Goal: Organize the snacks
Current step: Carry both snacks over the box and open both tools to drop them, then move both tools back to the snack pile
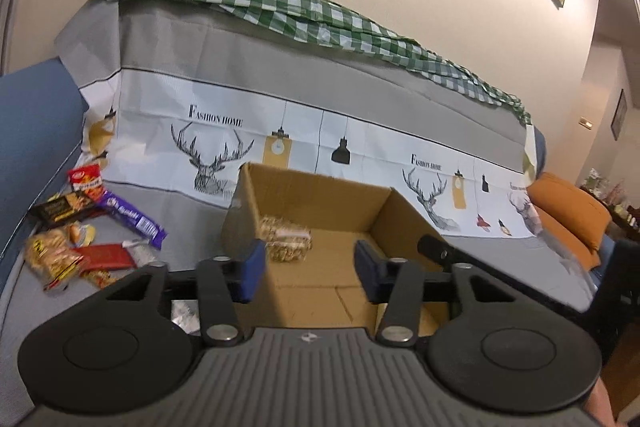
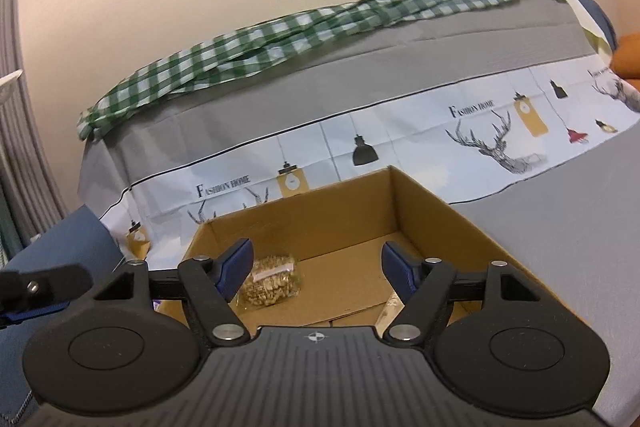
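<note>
**Left wrist view: both tongs empty over an open box, snack pile waiting to the side**

The left wrist view looks across a grey-covered sofa seat. An open cardboard box (image 1: pixel 320 211) sits in the middle, its top flaps out of the way, likely so snacks can be dropped straight in. One clear bag of nuts (image 1: pixel 286 241) already lies on the box floor near the far left corner. To the left of the box, well apart from it, a loose pile of snacks (image 1: pixel 86 231) rests on the seat: a purple bar (image 1: pixel 134 219), a red packet (image 1: pixel 85 179), a dark bar, a red bar and a yellow bag. They lie scattered and overlapping, which suggests they are not yet sorted. Most of the task appears to remain.

The left tongs (image 1: pixel 310 269) hang over the near edge of the box, jaws wide apart, gripping nothing and touching nothing. The tip of the other tool shows at the right edge of the box.

In the right wrist view, the right tongs (image 2: pixel 318 267) also hover above the box (image 2: pixel 436 211), jaws spread wide and empty. The bag of nuts (image 2: pixel 272 281) lies just beyond the left pad, not touched. A pale strip lies near the right pad; what it is cannot be told.
</note>
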Demonstrator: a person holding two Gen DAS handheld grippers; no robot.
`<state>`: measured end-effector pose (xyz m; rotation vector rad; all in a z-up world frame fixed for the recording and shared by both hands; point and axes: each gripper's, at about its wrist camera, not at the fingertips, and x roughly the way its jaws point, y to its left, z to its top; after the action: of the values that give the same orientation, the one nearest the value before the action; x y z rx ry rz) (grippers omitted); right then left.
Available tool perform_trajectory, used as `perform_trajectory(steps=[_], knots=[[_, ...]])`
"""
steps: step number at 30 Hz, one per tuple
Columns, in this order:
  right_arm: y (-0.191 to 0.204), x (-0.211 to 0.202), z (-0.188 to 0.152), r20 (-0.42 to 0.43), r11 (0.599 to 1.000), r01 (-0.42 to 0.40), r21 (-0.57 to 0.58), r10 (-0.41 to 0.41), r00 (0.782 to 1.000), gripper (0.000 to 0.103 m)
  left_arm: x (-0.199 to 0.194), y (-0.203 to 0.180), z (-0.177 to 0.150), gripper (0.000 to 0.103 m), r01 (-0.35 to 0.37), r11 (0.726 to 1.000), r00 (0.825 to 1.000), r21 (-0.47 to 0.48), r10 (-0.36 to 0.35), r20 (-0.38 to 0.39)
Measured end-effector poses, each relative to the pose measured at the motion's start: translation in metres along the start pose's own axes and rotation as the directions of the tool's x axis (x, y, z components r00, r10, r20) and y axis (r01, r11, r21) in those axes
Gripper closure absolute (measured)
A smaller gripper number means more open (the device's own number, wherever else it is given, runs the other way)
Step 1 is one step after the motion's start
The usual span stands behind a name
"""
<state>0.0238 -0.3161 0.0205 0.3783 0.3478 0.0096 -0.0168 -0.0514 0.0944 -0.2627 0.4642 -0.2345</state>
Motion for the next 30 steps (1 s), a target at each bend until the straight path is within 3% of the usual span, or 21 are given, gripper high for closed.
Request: perform_trajectory(steps=[3,7,13,16,18,21,25,30], knots=[[0.004,-0.003,0.000,-0.006,1.000,-0.006,-0.010,0.006,1.000,0.033,-0.007,0.018,-0.007,0.061,-0.003,1.000,1.000,0.007,0.003,-0.018],[0.007,-0.006,-0.002,-0.019,1.000,-0.020,-0.010,0.020,1.000,0.047,-0.004,0.046,-0.010,0.064,-0.004,0.999,0.998,0.037,0.006,-0.058],[0.017,-0.011,-0.006,-0.034,0.998,-0.050,-0.035,0.049,0.998,0.060,0.007,0.096,-0.004,0.064,-0.024,0.999,0.999,0.045,0.026,-0.045],[0.025,-0.013,-0.008,-0.037,0.997,-0.056,-0.061,0.054,0.998,0.060,0.011,0.124,-0.016,0.064,-0.029,1.000,0.999,-0.010,0.029,-0.039],[0.031,-0.014,-0.010,-0.040,0.995,-0.060,-0.083,0.057,0.998,0.060,0.012,0.144,-0.030,0.066,-0.047,0.993,0.998,-0.111,0.041,-0.055],[0.041,-0.013,-0.013,-0.048,0.991,-0.068,-0.117,0.062,0.997,0.060,0.003,0.159,-0.028,0.067,-0.013,0.984,1.000,-0.179,0.014,0.009],[0.057,-0.011,-0.018,-0.052,0.983,-0.081,-0.166,0.073,0.996,0.061,0.005,0.173,-0.027,0.067,-0.001,0.970,1.000,-0.242,0.000,-0.005],[0.079,-0.013,-0.021,-0.018,0.970,-0.103,-0.219,0.102,0.995,0.065,0.008,0.194,-0.028,0.067,0.010,0.932,1.000,-0.362,-0.007,0.009]])
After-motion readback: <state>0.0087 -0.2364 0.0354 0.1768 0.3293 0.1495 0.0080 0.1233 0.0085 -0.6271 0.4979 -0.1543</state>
